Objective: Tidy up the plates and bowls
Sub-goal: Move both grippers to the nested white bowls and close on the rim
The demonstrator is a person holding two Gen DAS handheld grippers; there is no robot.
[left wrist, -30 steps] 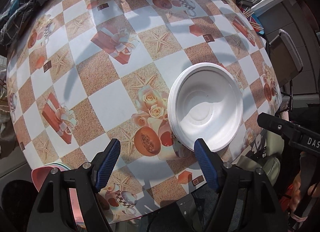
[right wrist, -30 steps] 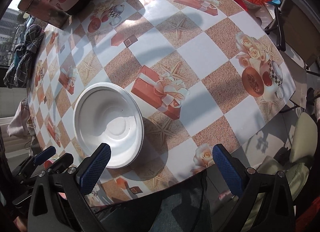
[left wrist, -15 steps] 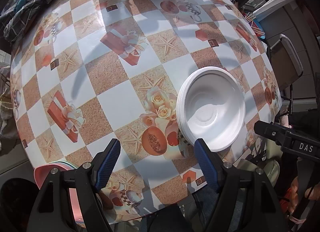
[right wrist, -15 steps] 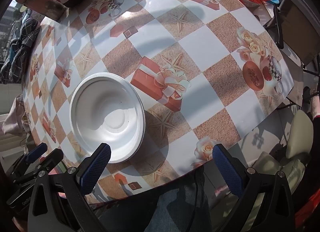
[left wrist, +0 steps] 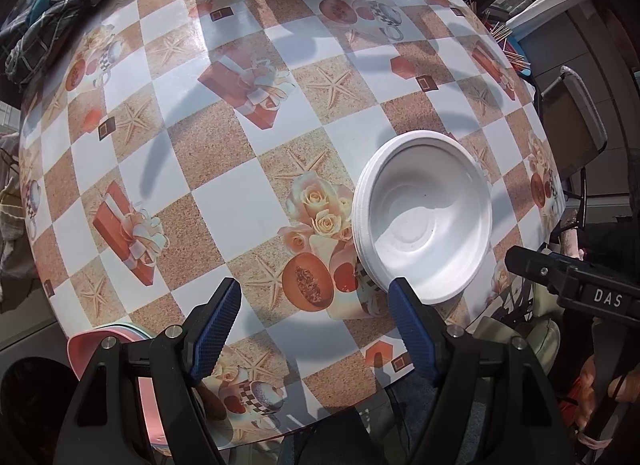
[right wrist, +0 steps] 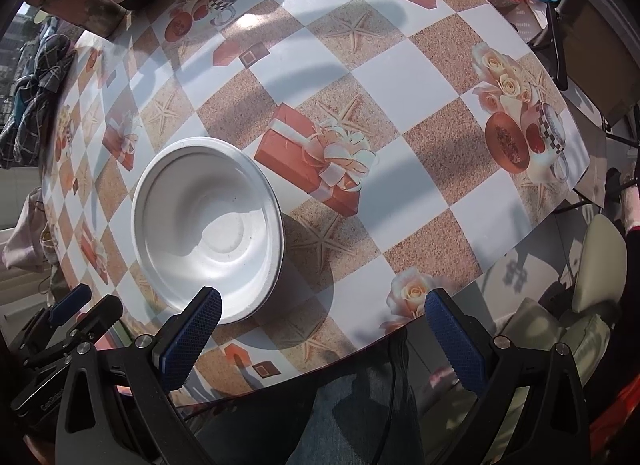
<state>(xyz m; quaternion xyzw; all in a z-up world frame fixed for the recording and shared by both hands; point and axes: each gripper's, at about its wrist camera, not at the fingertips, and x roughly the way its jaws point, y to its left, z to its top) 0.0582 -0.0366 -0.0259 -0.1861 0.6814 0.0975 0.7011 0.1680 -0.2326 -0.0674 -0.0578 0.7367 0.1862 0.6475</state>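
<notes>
**Both grippers hang open over the white bowls**

Since the earlier frames, the view has slid a little across the table (left wrist: 224,201); the bowls (left wrist: 424,221) have not shifted on the cloth, and neither have our jaws changed their spread. We hold the left gripper (left wrist: 316,329) released, nothing between its blue pads, pointing down; the bowls lie just ahead of its right finger, near the table's near edge. The right gripper (right wrist: 320,337) is likewise released and empty, with the bowls (right wrist: 208,229) just ahead of its left finger.

We judge the step to be a pause between picks: the white bowls look already nested, several thin rims showing at the side. A pink plate (left wrist: 100,345) peeks out behind the left gripper's left finger, at the table's edge, with a pale green rim under it.

Next we probably reach for a rim. The bowls look like light foam, matte, round, shallow, with a ringed base, so the pinch should be gentle. The cloth is glossy, checked vinyl.
</notes>
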